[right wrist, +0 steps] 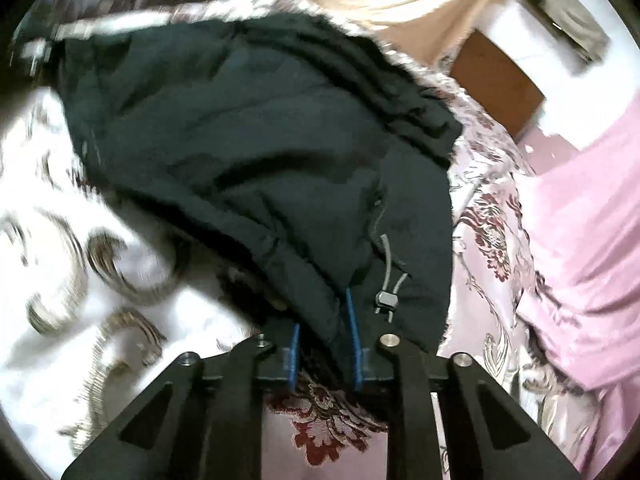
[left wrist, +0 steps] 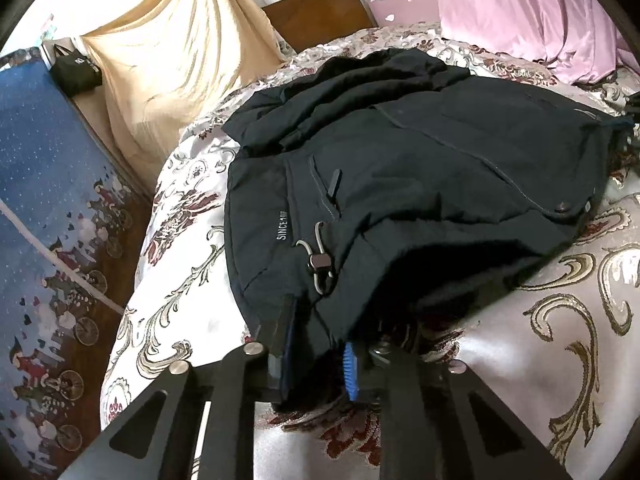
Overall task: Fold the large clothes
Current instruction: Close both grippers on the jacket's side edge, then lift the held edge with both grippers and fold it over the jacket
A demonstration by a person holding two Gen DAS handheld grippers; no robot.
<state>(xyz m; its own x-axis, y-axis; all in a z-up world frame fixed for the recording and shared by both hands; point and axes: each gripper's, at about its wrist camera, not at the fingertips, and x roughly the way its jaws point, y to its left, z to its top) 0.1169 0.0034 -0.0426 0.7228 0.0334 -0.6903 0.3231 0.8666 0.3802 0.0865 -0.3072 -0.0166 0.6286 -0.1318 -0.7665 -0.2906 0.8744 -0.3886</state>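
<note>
A single dark jacket (left wrist: 400,168) lay in a bunched heap on a bed covered with a pale floral bedspread (left wrist: 560,320), and it spread away from both cameras, up and forward from the fingers. The left gripper (left wrist: 316,344) had its jaws drawn close together on the near hem of the jacket, with dark cloth pinched between the pads beside a blue pad edge. The right gripper (right wrist: 324,344) likewise pinched a fold of the near hem between its two blue-edged pads, its jaws nearly together around the fabric. In the left wrist view the jacket's long axis ran from the lower left toward the upper right, with the collar end bunched at the far side near the pink bedding (left wrist: 540,12). The right wrist view was smeared by motion, so fine detail there could not be told. Both hands sat at the hem, and neither seemed clearly nearer the bulk of the garment; the coming fold probably depended on carrying this near edge up and over toward the far collar end. Counted: one jacket, two grippers, one drawstring toggle (left wrist: 318,261) visible in each view, possibly the same one, though this could not be settled, and one printed line of lettering (left wrist: 283,226) near the left hem. Beyond the bed were a cream curtain (left wrist: 168,48), a brown wooden board (left wrist: 320,12) and a blue patterned panel (left wrist: 44,184).
</note>
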